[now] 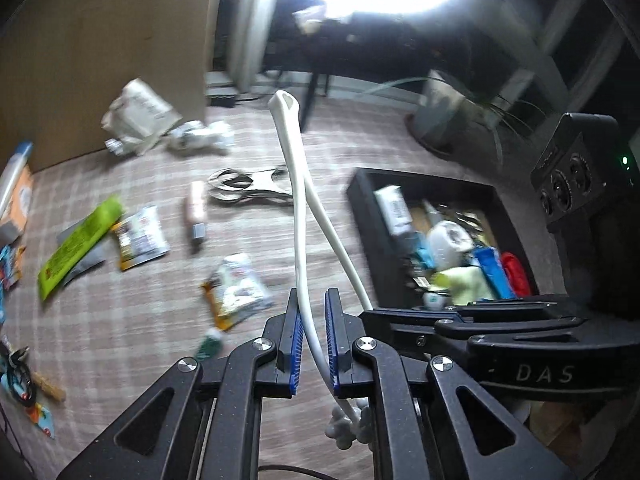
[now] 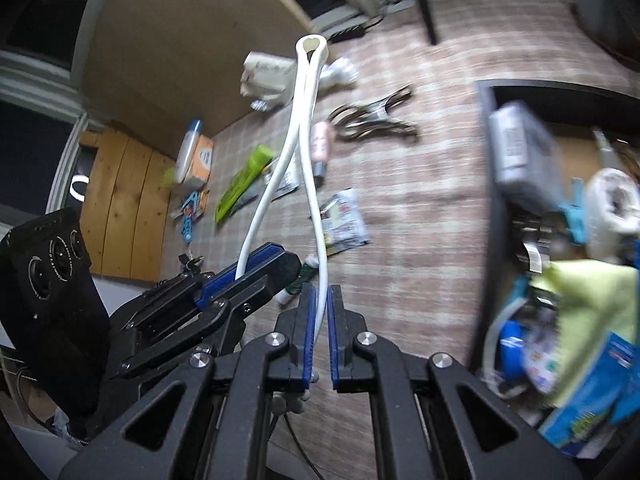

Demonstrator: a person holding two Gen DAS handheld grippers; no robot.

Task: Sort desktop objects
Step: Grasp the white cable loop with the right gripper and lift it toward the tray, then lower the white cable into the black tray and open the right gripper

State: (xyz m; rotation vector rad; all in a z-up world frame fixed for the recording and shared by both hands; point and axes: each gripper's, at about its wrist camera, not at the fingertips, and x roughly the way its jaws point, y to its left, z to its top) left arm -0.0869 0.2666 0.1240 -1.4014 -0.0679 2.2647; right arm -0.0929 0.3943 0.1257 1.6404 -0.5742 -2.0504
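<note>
A white two-armed massager (image 1: 298,200) with a heart-shaped joint at its top is held up above the table. My left gripper (image 1: 313,308) is shut on one arm of it. My right gripper (image 2: 319,300) is shut on the other arm (image 2: 316,200). The right gripper shows in the left wrist view (image 1: 384,314) from the right, and the left gripper shows in the right wrist view (image 2: 256,264) at the left. Small knobs at the arm's end (image 1: 348,428) hang below the left fingers. A black box (image 1: 436,184) full of sorted items stands to the right.
On the plaid cloth lie metal clips (image 1: 248,186), a green packet (image 1: 76,244), snack packets (image 1: 140,236), a pink tube (image 1: 196,208), crumpled white wrappers (image 1: 140,116) and an orange box (image 1: 16,204). A potted plant (image 1: 444,116) stands behind the black box.
</note>
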